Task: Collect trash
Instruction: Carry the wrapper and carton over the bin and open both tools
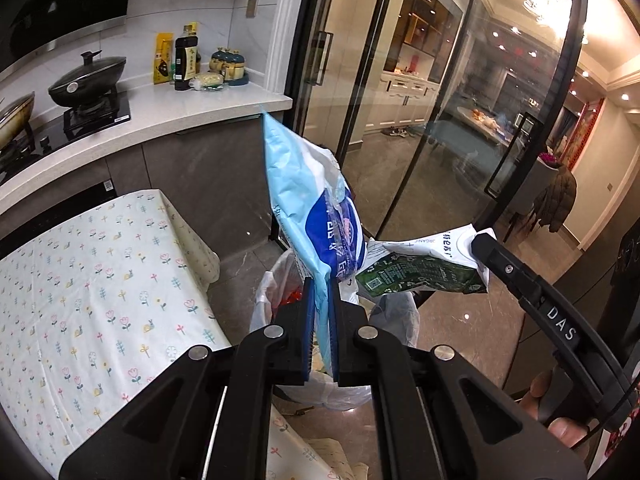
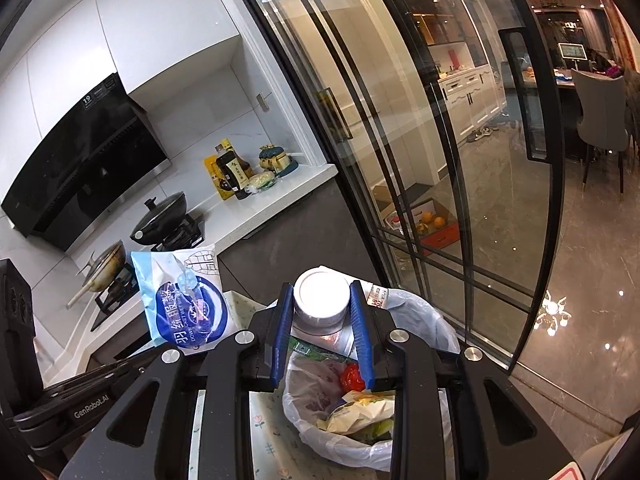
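Above the lined trash bin (image 2: 420,312), my left fingers (image 1: 321,280) clamped on a blue wet-wipe pack (image 1: 316,216), my right fingers (image 2: 322,300) clamped on a white carton (image 2: 320,298), flowered tabletop (image 1: 80,280) beside it.

I am working in the kitchen of a lived-in home. At the upper left of my left view a pale stone counter (image 1: 168,116) carries a lidded black wok (image 1: 86,80) on a gas hob (image 1: 96,114), with sauce bottles (image 1: 186,58) and a set of small jars (image 1: 229,65) toward the corner. My right view shows a slanted black range hood (image 2: 84,160) at the left, under white wall cabinets (image 2: 120,20). At lower left of my left view is a table with a flower-print cloth (image 1: 92,280). Black-framed glass sliding doors (image 1: 400,120) fill the right side of both views; through them I see a warmly lit room with white sideboards (image 2: 472,96), a dining chair (image 2: 600,112) and a glossy tiled floor (image 2: 560,280).
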`<state>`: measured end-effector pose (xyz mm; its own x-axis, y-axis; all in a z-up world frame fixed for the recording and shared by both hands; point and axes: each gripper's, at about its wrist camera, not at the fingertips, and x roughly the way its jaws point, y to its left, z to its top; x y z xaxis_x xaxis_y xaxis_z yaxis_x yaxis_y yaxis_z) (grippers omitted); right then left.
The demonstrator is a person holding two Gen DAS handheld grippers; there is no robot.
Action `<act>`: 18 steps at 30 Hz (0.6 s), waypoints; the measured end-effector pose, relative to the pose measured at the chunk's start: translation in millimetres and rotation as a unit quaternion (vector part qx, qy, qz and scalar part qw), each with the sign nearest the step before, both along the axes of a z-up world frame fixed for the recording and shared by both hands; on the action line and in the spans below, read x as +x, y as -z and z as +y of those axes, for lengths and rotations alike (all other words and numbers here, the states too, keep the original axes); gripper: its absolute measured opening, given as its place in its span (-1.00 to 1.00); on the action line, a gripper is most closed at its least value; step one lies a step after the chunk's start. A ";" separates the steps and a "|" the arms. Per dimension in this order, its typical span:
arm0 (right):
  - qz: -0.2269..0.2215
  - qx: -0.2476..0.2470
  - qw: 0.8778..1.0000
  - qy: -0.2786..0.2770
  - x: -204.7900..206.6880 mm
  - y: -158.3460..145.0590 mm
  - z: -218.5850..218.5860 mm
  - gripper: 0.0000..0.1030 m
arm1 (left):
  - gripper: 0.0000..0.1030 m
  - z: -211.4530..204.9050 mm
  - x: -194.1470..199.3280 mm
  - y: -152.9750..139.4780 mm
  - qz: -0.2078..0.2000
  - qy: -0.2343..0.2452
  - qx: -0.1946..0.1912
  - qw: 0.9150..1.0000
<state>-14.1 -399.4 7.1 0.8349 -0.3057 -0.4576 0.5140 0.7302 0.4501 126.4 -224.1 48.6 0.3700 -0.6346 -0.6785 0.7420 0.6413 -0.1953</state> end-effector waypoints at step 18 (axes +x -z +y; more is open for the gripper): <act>0.013 0.019 1.000 0.005 5.6 16.2 -15.7 -0.48 | -0.87 -32.5 -0.2 17.7 0.012 0.015 0.026 0.999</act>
<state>-8.5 -415.1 -9.1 0.8195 -0.2968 -0.4903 0.5336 0.7073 0.4637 126.2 -256.6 30.9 0.3349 -0.6088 -0.7191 0.7570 0.6283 -0.1794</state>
